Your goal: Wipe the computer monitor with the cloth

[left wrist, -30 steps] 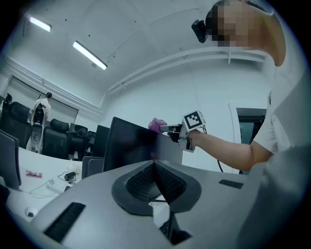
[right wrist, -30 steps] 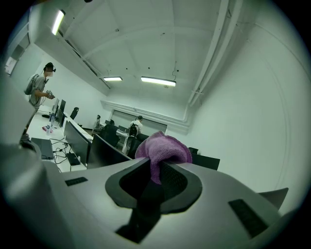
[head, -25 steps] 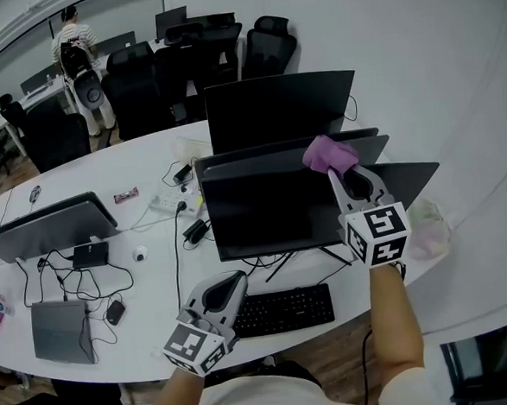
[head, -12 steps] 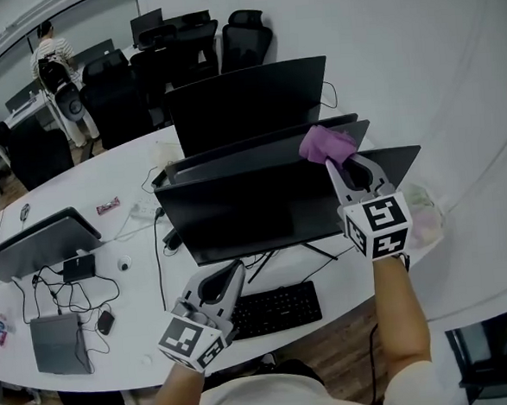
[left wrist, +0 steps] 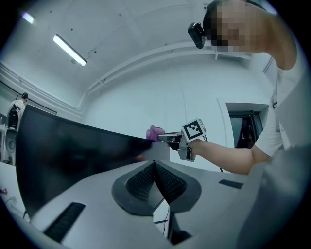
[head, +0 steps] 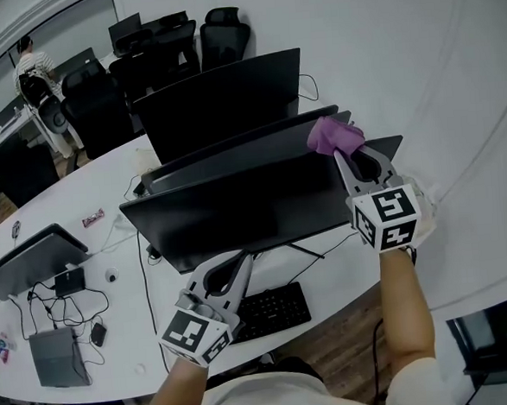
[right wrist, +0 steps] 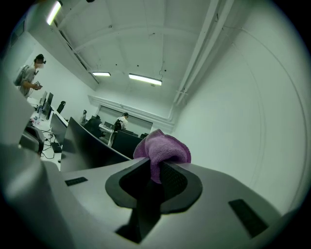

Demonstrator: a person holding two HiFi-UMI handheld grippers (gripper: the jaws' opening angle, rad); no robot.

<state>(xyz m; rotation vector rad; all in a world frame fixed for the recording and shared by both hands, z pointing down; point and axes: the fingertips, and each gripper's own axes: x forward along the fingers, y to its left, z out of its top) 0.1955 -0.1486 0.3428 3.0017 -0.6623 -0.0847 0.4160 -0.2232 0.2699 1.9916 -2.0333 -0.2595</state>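
The nearest black monitor (head: 237, 211) stands on the white desk with its screen dark. My right gripper (head: 343, 154) is shut on a purple cloth (head: 334, 135), holding it at the monitor's top edge near the right end. In the right gripper view the cloth (right wrist: 163, 148) bulges out of the shut jaws, with the monitor (right wrist: 87, 148) to the left. My left gripper (head: 240, 260) is shut and empty, low in front of the screen above the keyboard (head: 274, 308). The left gripper view shows the monitor (left wrist: 73, 155), the cloth (left wrist: 155, 132) and the right gripper (left wrist: 166, 138) beyond.
Two more monitors (head: 220, 96) stand behind the nearest one. Cables, a laptop (head: 28, 256) and small items lie on the desk (head: 132, 318) to the left. Office chairs (head: 224, 35) stand at the back. A person (head: 31, 61) stands far left. A white wall (head: 416, 56) curves on the right.
My right gripper has carried the cloth rightward along the monitor's top edge, closer to its right end. The left gripper stays low over the keyboard. The head view has shifted.
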